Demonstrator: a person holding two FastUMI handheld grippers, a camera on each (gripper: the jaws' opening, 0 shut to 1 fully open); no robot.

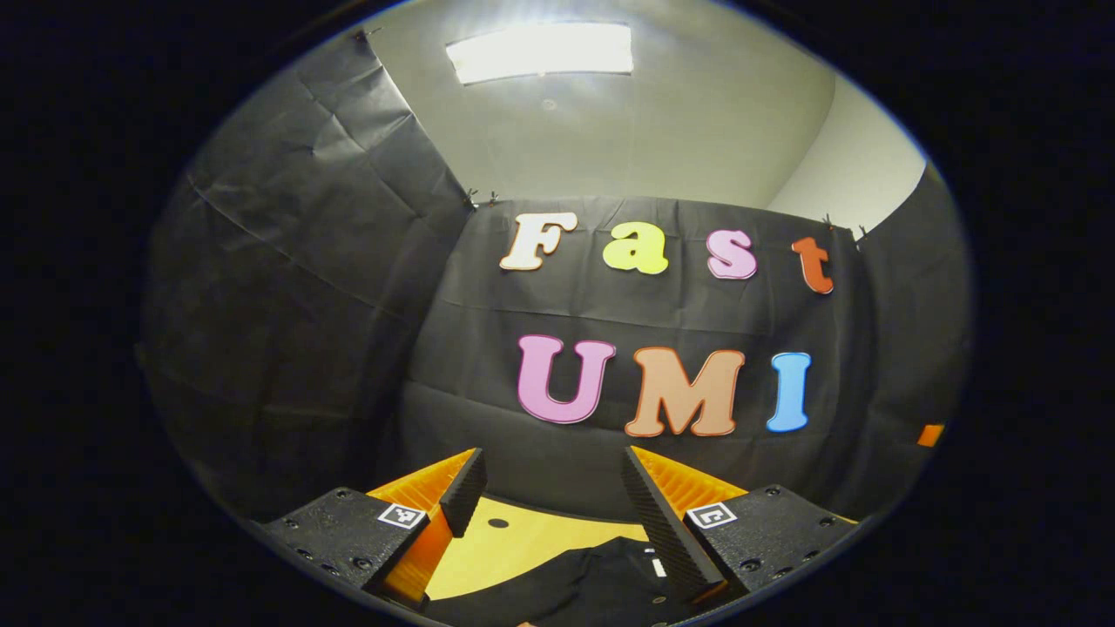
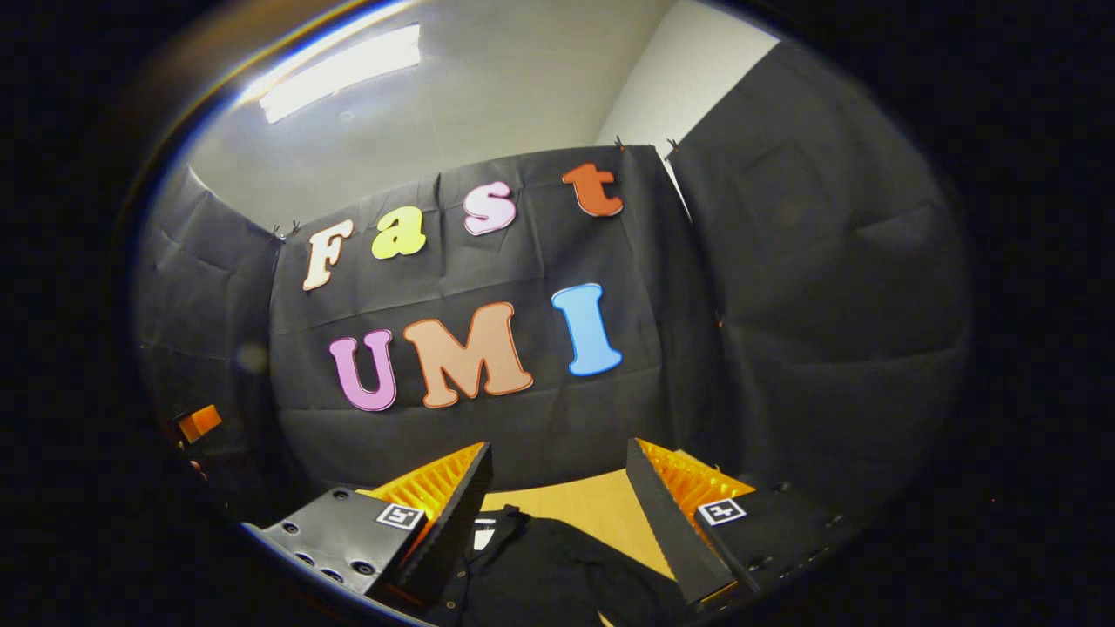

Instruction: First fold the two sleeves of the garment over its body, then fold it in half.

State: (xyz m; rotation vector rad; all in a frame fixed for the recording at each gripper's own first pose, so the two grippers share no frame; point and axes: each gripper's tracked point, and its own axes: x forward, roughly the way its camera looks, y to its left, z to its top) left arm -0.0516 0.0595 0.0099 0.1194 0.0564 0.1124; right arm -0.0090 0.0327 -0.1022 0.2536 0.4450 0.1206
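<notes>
In the left gripper view, the left gripper (image 1: 550,488) is being held above the desk (image 1: 523,544), tilted up toward the booth's back wall. Its two fingers are being kept wide apart, and nothing is being gripped between them. Through the gap, the dark garment (image 1: 592,575) is being seen lying on the desk's yellowish surface, near the desk's near edge as far as can be told; a small pale tag is showing on the cloth just beside the finger at the right of that view. A small dark spot (image 1: 497,523) is being shown on the bare desk, beyond the garment.

In the right gripper view, the right gripper (image 2: 557,488) is likewise being held raised over the desk (image 2: 601,509), with its fingers spread wide and nothing being clasped. The garment (image 2: 549,566) is being seen below and between the fingers, rumpled rather than flat, with bare desk beyond it toward the far edge. Whether either gripper is touching the cloth cannot be told. A ceiling light (image 1: 540,50) is being shown overhead.
</notes>
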